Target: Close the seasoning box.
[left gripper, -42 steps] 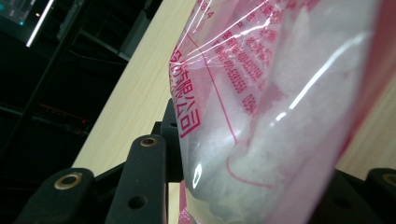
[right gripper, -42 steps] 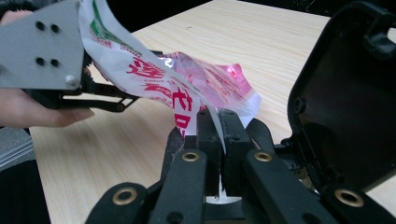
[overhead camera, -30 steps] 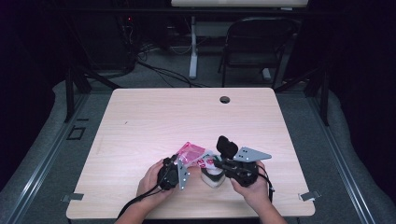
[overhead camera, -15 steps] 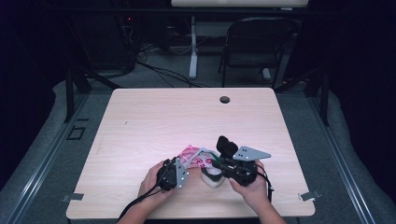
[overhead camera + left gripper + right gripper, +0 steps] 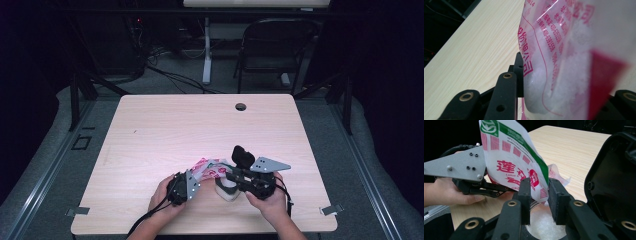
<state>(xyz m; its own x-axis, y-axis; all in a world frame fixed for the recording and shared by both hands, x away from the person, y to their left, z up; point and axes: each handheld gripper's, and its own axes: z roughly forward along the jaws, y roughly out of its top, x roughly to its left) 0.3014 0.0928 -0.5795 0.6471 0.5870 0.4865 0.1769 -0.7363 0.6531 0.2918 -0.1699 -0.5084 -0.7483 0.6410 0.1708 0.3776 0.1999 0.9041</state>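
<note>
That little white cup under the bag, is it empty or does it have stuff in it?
Not empty. The right gripper view shows white grains inside the cup, just below the tipped bag. How full it is, I cannot tell.

A red-printed white bag (image 5: 209, 169) of white grains tilts above a small white cup (image 5: 226, 190) near the desk's front edge.

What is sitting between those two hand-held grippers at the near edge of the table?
In the high view, a pink-printed bag of white granules and a white container lie between the left gripper and the right gripper.
</note>
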